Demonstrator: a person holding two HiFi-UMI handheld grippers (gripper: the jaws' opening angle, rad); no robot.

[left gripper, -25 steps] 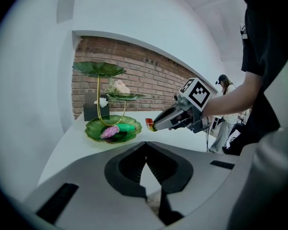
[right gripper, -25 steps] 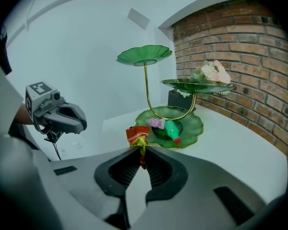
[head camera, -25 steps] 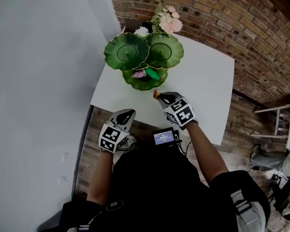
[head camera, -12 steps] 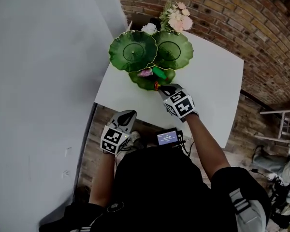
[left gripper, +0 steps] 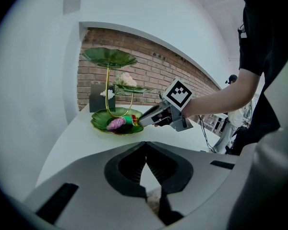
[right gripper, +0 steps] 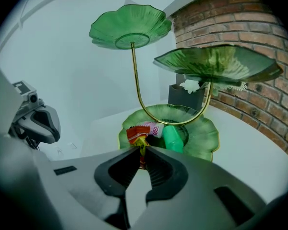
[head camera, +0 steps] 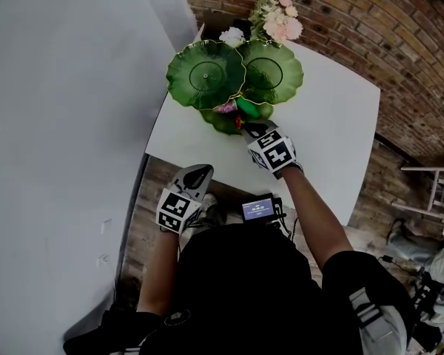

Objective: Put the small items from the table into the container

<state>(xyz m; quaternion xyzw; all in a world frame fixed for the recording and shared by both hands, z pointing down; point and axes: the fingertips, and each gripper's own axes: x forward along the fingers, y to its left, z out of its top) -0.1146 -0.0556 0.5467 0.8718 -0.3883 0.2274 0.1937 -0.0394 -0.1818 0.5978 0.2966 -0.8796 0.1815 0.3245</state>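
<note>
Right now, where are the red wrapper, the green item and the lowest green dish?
red wrapper [right gripper: 135,133]: right gripper view, its red upper part.
green item [right gripper: 173,139]: right gripper view, its middle.
lowest green dish [right gripper: 204,138]: right gripper view, bare right side.

We cannot read any words or numbers here. The small screen [head camera: 257,208] shows light lines of writing, but they are too tiny for us to read. The square markers [head camera: 275,152] are black-and-white patterns, not letters. The red wrapper [right gripper: 134,134] shows no words we can read.
</note>
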